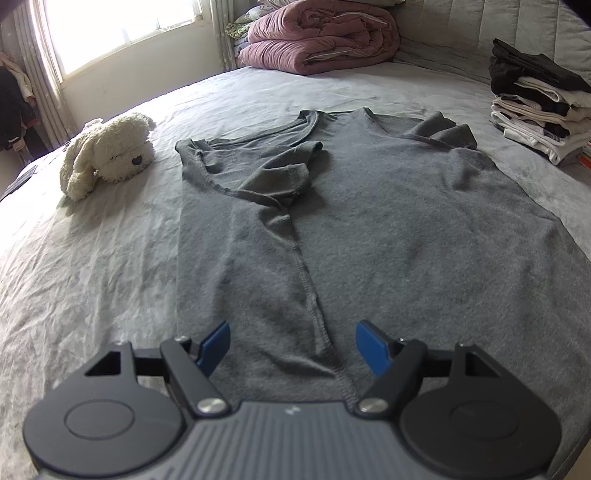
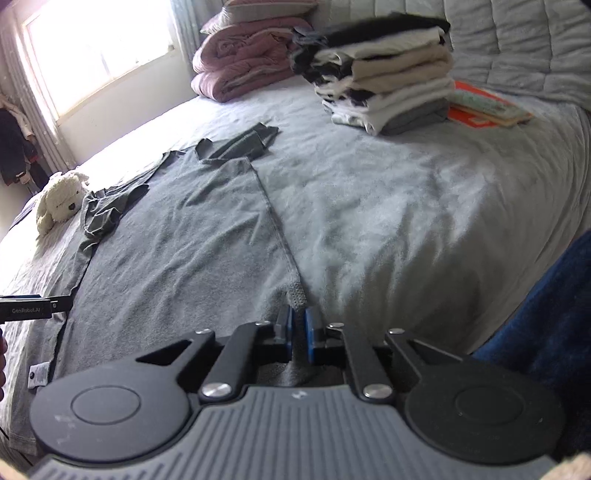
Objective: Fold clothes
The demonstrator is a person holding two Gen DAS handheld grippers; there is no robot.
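- On the bed [image 1: 92, 258], covered with a pale grey wrinkled sheet, a dark grey short-sleeved T-shirt [image 1: 388, 229] lies spread out near the near edge, its neck pointing toward the far edge.
- Its left side panel is folded inward over the body, the side seam running down the middle of the shirt, and the left sleeve [image 1: 284, 173] lies crumpled on top of that fold.
- The right sleeve [image 2: 240, 146] lies bunched on the sheet at the shirt's far right corner.
- The left gripper [image 1: 293, 345] hovers above the shirt's near hem with its blue-padded fingers [image 1: 216, 341] spread wide apart and nothing between them.
- The right gripper [image 2: 298, 334] sits at the shirt's near right corner, its jaws nearly together with only a slim gap; the hem fabric bunches right at their tips, but whether it is pinched I cannot tell.
- A cream plush dog toy [image 1: 107, 153] lies near the left edge of the bed, apart from the shirt.
- A stack of folded black, white and beige clothes [image 2: 384, 74] stands toward the far right corner, with orange books [image 2: 484, 107] just beside it.
- A folded pink quilt [image 1: 321, 37] rests at the far edge below the bright window [image 1: 122, 26].
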